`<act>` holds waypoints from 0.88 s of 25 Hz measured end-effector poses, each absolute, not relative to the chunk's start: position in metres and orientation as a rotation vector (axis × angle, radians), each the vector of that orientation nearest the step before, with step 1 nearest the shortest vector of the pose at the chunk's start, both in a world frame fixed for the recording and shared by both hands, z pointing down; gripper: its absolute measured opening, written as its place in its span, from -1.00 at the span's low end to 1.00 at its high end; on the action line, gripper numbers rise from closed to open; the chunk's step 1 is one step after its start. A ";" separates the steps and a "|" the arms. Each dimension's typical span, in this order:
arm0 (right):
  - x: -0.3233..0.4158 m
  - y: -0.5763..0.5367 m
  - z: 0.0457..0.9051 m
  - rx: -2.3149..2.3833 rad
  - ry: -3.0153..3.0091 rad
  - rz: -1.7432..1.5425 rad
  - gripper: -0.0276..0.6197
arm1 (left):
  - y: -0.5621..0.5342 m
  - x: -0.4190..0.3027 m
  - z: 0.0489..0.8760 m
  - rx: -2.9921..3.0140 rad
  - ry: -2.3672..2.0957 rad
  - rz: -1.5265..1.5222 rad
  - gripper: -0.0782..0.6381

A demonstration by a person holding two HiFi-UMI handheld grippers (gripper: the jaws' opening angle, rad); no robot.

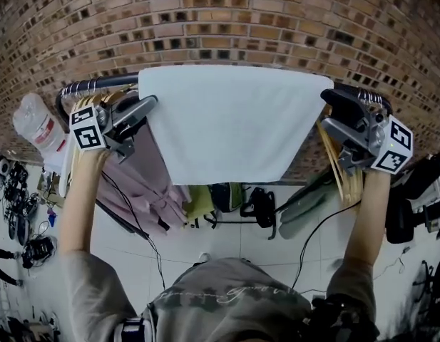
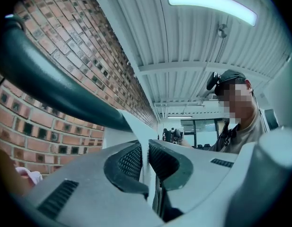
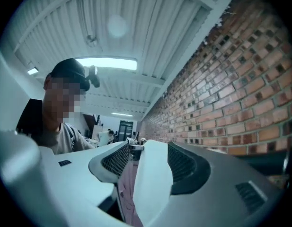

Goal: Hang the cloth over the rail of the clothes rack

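Closest to us, in the head view, our two forearms reach up on either side of the white cloth [image 1: 230,120], which lies spread over the dark rail [image 1: 98,85] of the clothes rack, its front panel hanging flat and square below the bar. Our left gripper [image 1: 150,105] sits at the cloth's upper left corner. In the left gripper view, the left gripper [image 2: 145,150] has its two ribbed pads pressed together on a thin edge of the cloth [image 2: 136,131], with the rail [image 2: 56,89] crossing just above. Our right gripper [image 1: 325,111] is at the upper right corner. In the right gripper view, the right gripper [image 3: 141,152] has its jaws standing apart around a thick fold of the cloth [image 3: 153,183]. The fold leans on the pad nearer the bricks, and a slit of pink shows between it and the other pad. Just beyond, on the same rail, wooden hangers [image 1: 337,169] are bunched at the right end, and a pink garment [image 1: 145,177] hangs at the left, partly behind the cloth. A plastic bottle [image 1: 38,123] stands out past the rack's left end. Farther down, dark bags [image 1: 259,205] rest on the tiled floor [image 1: 227,244]. Behind everything rises the brick wall [image 1: 220,20].
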State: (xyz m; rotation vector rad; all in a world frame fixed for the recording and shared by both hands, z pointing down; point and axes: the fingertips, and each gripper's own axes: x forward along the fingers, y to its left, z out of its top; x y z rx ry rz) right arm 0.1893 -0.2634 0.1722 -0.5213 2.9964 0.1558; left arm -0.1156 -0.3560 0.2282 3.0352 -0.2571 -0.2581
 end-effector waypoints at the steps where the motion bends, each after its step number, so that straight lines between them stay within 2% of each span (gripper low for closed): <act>1: 0.196 -0.272 0.185 -0.580 3.002 0.107 -0.11 | -0.357 -0.114 0.229 3.031 -0.254 -0.260 -0.73; 5: 0.226 -0.303 0.225 -0.809 3.018 -0.004 -0.11 | -0.359 -0.111 0.230 3.030 -0.237 -0.240 -0.73; 12: 0.257 -0.324 0.238 -0.956 2.953 -0.037 -0.11 | -0.357 -0.110 0.233 3.040 -0.243 -0.222 -0.73; 20: 0.244 -0.335 0.234 -0.895 2.962 -0.042 -0.13 | -0.358 -0.112 0.231 3.039 -0.244 -0.221 -0.73; 21: 0.242 -0.335 0.233 -0.890 2.961 -0.038 -0.41 | -0.358 -0.111 0.231 3.042 -0.245 -0.218 -0.73; 22: 0.240 -0.336 0.232 -0.882 2.959 -0.039 -0.61 | -0.358 -0.111 0.231 3.046 -0.248 -0.214 -0.73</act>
